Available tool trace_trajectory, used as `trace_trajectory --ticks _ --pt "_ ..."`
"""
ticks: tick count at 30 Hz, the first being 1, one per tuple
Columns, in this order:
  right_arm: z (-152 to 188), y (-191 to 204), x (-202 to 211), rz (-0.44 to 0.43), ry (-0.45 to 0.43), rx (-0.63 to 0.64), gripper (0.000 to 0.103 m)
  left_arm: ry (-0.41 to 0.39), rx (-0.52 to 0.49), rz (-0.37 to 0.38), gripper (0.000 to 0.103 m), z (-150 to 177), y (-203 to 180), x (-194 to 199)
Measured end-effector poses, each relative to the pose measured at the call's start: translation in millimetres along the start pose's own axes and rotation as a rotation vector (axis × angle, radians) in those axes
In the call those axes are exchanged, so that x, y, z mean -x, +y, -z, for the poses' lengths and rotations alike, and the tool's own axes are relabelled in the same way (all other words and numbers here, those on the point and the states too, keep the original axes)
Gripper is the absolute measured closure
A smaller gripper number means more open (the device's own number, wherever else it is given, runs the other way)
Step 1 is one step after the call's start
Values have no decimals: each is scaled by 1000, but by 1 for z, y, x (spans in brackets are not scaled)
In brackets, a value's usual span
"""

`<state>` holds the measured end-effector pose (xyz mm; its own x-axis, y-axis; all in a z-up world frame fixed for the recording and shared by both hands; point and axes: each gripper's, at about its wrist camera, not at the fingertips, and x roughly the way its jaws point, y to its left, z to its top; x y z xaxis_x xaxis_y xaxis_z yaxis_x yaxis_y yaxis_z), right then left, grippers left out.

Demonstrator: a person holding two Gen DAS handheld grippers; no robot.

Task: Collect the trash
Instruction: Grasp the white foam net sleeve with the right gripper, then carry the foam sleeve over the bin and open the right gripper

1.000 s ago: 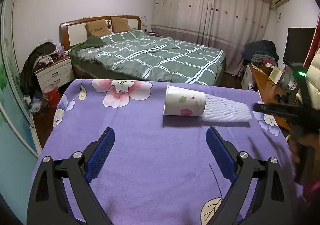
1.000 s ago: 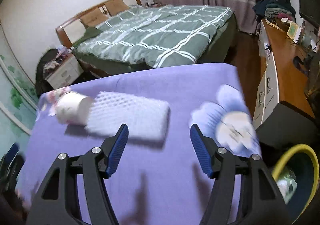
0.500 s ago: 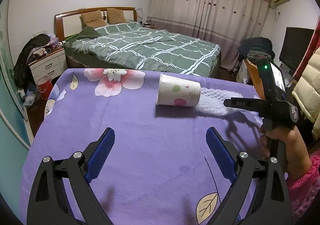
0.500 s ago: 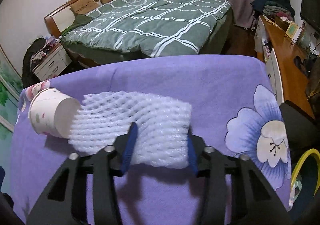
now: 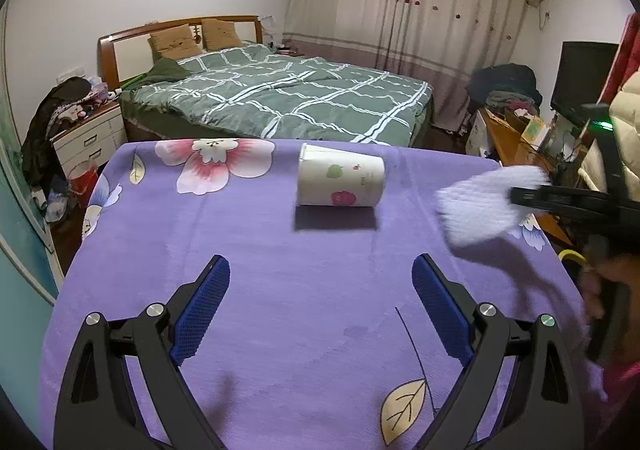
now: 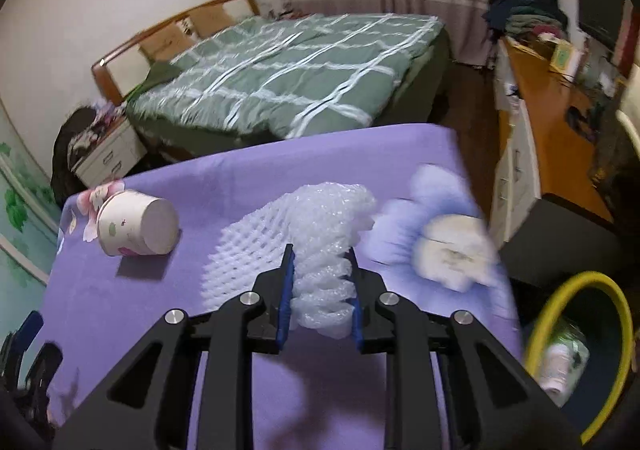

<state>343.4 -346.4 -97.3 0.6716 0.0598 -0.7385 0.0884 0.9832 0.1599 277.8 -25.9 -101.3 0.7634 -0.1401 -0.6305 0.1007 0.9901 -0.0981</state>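
A white paper cup with fruit prints lies on its side on the purple flowered cloth; the right wrist view shows the cup at the left. My right gripper is closing, its blue pads squeezing a white foam net sleeve lifted off the cloth. In the left wrist view the sleeve hangs blurred at the right edge of the table. My left gripper stands open over the cloth, nearer than the cup, with nothing between its fingers.
A bin with a yellow rim holding some trash stands on the floor right of the table. A wooden desk runs along the right. A green checked bed lies beyond the table, a white nightstand at its left.
My right gripper closed around the foam sleeve and pulled it away from the cup, lifting it toward the right. The cup stayed lying in place. The left gripper stayed open.
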Motion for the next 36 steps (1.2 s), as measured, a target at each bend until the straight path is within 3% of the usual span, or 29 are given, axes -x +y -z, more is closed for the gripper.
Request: trace_trajectory --ticks 8,15,19,23,36 --pt "40 -147 71 135 -63 -230 80 37 -31 31 12 -8 -16 2" --pt "82 -241 77 231 -12 -379 77 38 -66 8 12 -24 -31 -3" --pt "95 -261 60 294 63 -384 60 49 -70 8 9 -35 -39 -13" --pt "100 -264 63 349 38 -377 52 69 -66 3 9 -43 -44 -30" --pt "88 -246 73 323 -32 -328 51 133 -90 -53 7 -73 -38 -114"
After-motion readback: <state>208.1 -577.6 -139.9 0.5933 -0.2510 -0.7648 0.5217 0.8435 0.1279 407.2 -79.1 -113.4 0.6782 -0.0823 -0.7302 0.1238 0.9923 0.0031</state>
